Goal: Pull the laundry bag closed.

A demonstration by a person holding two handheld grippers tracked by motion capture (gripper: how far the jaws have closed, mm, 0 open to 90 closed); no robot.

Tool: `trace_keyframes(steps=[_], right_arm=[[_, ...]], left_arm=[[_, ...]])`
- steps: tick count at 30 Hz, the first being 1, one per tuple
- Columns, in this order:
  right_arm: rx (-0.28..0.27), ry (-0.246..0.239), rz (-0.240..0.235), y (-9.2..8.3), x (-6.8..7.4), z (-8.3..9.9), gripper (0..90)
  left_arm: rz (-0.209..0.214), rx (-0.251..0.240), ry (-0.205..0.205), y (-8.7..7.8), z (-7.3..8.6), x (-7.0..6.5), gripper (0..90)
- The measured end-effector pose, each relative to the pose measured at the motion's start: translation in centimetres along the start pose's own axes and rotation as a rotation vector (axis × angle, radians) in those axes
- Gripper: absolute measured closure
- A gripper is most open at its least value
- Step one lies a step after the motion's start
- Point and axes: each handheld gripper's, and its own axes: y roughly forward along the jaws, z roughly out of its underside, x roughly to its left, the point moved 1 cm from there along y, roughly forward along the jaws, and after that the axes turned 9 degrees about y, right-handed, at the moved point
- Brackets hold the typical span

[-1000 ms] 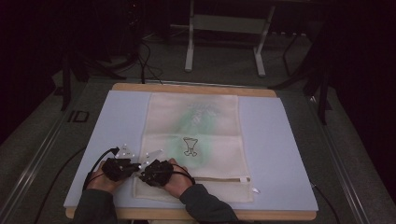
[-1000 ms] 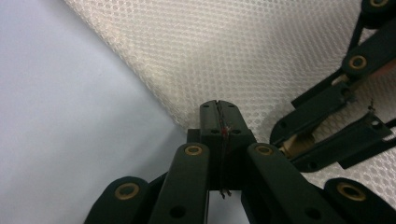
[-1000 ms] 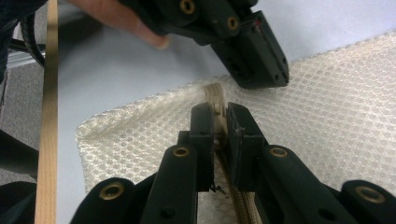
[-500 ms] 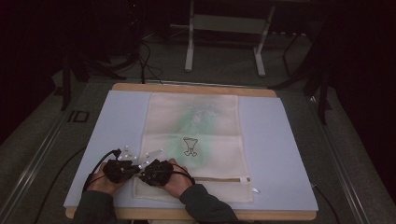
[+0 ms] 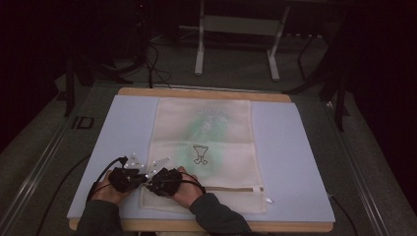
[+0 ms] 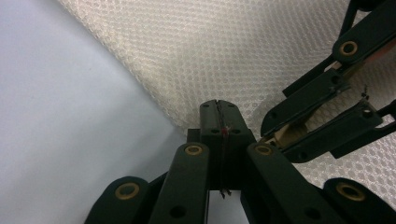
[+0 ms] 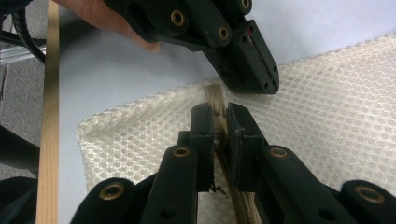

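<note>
Little has changed over the last second: in the high view both our hands sit at the same near-left corner of the mesh bag as before, and the bag lies just as flat on the blue mat. We read that stillness as a grip being settled rather than a pull begun; opening or lifting the bag looks like it is yet to start.

Starting at the left, our left gripper rests low over the mat at the bag's left edge, the hand behind it near the table's front. In the left gripper view its jaws stand pressed together at the mesh border; whether they pinch any fabric we cannot tell, since the tips meet right at the edge and hide what lies between them.

Just to the right, touching or nearly touching it, our right gripper lies over the bag's near-left corner, the forearm and dark sleeve coming in from the bottom. In the right gripper view its jaws are clamped on the tan zipper band, which rises between them in a small ridge of puckered mesh. The left gripper comes down from above there, its tips meeting just beyond that ridge.

The zipper runs rightward along the bag's near end to its white pull.
</note>
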Motion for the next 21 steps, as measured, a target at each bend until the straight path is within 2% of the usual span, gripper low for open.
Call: trace_keyframes(steps=[6, 21], right_arm=[[0.005, -0.004, 0.002, -0.25, -0.01, 0.14, 82.2], [0.01, -0.018, 0.007, -0.76, -0.03, 0.51, 82.2]], left_arm=[[0.012, -0.007, -0.012, 0.0, 0.07, 0.15, 89.9], [0.011, -0.007, -0.02, 0.02, 0.05, 0.13, 89.9]])
